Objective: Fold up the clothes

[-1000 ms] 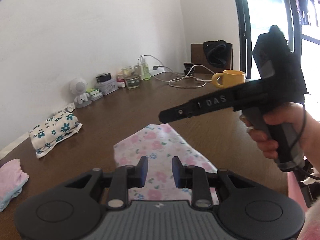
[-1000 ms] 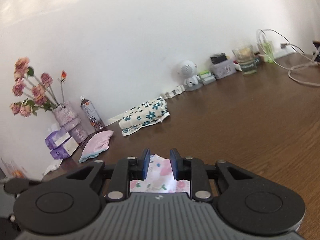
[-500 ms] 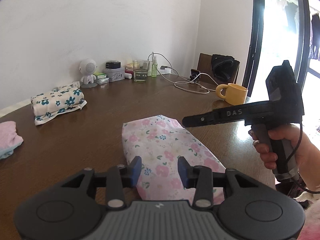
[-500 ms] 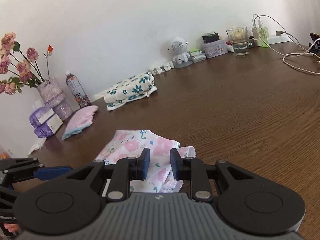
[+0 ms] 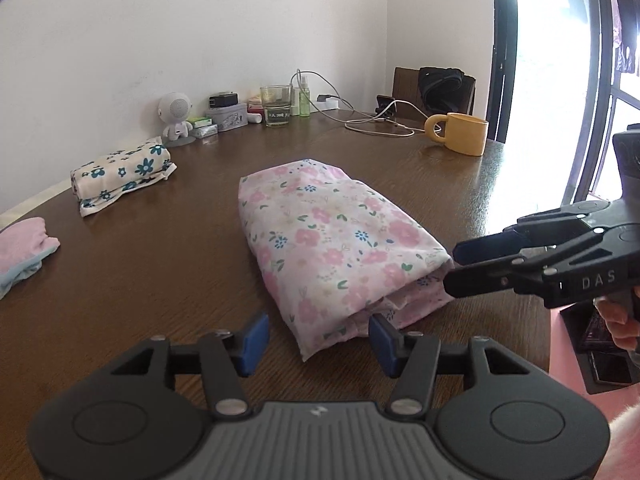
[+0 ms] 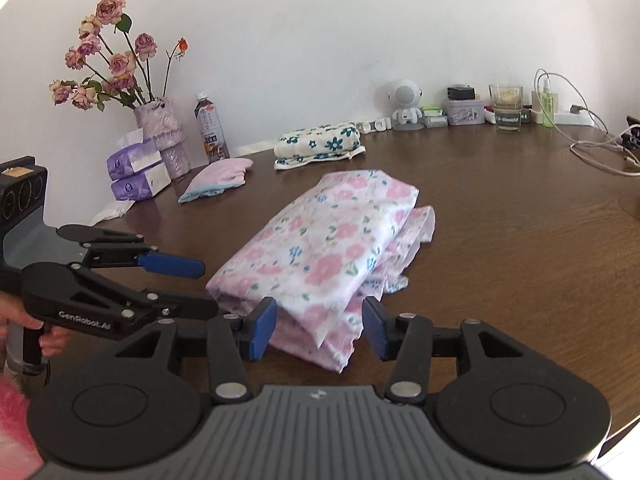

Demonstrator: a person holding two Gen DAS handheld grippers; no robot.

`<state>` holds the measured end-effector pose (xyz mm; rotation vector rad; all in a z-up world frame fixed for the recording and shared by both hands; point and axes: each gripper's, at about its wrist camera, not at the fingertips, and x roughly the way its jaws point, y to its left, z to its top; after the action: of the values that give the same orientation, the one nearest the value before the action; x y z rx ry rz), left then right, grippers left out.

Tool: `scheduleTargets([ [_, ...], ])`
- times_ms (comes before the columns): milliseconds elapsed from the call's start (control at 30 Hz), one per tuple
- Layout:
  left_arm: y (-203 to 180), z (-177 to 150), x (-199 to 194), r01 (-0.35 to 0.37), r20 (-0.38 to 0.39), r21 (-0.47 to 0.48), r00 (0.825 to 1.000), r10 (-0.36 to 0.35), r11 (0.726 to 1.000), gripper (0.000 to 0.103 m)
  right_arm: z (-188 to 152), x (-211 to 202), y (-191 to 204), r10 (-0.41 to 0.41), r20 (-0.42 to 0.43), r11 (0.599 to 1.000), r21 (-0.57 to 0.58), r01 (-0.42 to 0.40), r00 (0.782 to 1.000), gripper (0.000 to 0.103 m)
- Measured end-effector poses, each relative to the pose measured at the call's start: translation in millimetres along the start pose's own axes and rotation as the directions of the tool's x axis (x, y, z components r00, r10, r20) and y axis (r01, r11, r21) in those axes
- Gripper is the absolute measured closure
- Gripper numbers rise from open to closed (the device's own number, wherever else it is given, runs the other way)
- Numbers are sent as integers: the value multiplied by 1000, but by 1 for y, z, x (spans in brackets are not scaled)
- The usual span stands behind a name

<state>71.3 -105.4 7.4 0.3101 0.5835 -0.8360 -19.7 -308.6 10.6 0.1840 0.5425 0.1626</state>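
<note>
A pink floral garment [image 5: 332,248] lies folded in a thick bundle on the brown table [image 5: 160,280]. My left gripper [image 5: 319,340] is open at its near end, a fingertip on either side of the bundle's corner, holding nothing. In the right wrist view the garment [image 6: 320,248] shows loose layered edges on its right side. My right gripper [image 6: 318,328] is open too, straddling the near corner. Each gripper shows in the other's view: the right gripper [image 5: 454,266] at the bundle's right corner, the left gripper [image 6: 206,288] at its left, both held by a person's hand.
A folded white cloth with blue flowers [image 5: 120,176] and a pink cloth [image 5: 24,248] lie to the left. A yellow mug [image 5: 460,132], a glass [image 5: 276,106] and cables [image 5: 376,124] stand at the back. A vase of roses [image 6: 160,136], tissue packs [image 6: 136,172] and a bottle [image 6: 210,128] line the wall.
Both grippers came down with the floral garment, then opened wide and let it go. The garment now rests folded on the table instead of hanging between them.
</note>
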Motion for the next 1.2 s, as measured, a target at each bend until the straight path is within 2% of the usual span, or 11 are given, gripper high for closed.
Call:
scheduleTargets([
  [67, -3, 1, 4, -26, -9, -7, 1000, 26, 1000, 50, -3, 4, 4, -19, -6, 1000, 0, 19, 1000, 55],
  [200, -4, -1, 10, -62, -32, -32, 998, 61, 998, 62, -9, 13, 11, -58, -19, 998, 0, 58, 998, 56],
  [267, -2, -2, 11, -75, -45, -53, 996, 73, 996, 63, -8, 18, 11, -92, -19, 996, 18, 92, 996, 63],
  [500, 5, -4, 13, -48, -49, -105, 998, 43, 993, 88, -16, 26, 1, -122, -44, 988, 90, 125, 992, 87],
  [567, 2, -4, 13, -53, -40, -95, 998, 50, 994, 90, -17, 26, 1, -123, -45, 987, 94, 127, 991, 89],
  [667, 1, -5, 13, -57, -29, -99, 998, 55, 993, 98, -19, 26, 6, -138, -46, 988, 61, 141, 989, 90],
  [867, 4, -6, 12, -61, -27, -123, 998, 59, 991, 99, -20, 26, 13, -151, -38, 988, 23, 152, 988, 95],
  [967, 1, -5, 9, -73, -24, -111, 997, 71, 991, 94, -21, 25, 16, -154, -34, 988, 11, 154, 988, 95],
  [1067, -3, -4, 6, -77, -11, -87, 997, 76, 993, 85, -22, 24, 18, -154, -30, 988, 1, 154, 988, 88],
  [1100, -3, -3, 6, -76, -9, -82, 997, 75, 994, 84, -22, 23, 17, -138, -29, 990, 13, 139, 990, 84],
  [1200, -3, -3, 9, -80, -8, -77, 997, 80, 994, 85, -22, 21, 19, -140, -20, 990, 10, 140, 990, 83],
])
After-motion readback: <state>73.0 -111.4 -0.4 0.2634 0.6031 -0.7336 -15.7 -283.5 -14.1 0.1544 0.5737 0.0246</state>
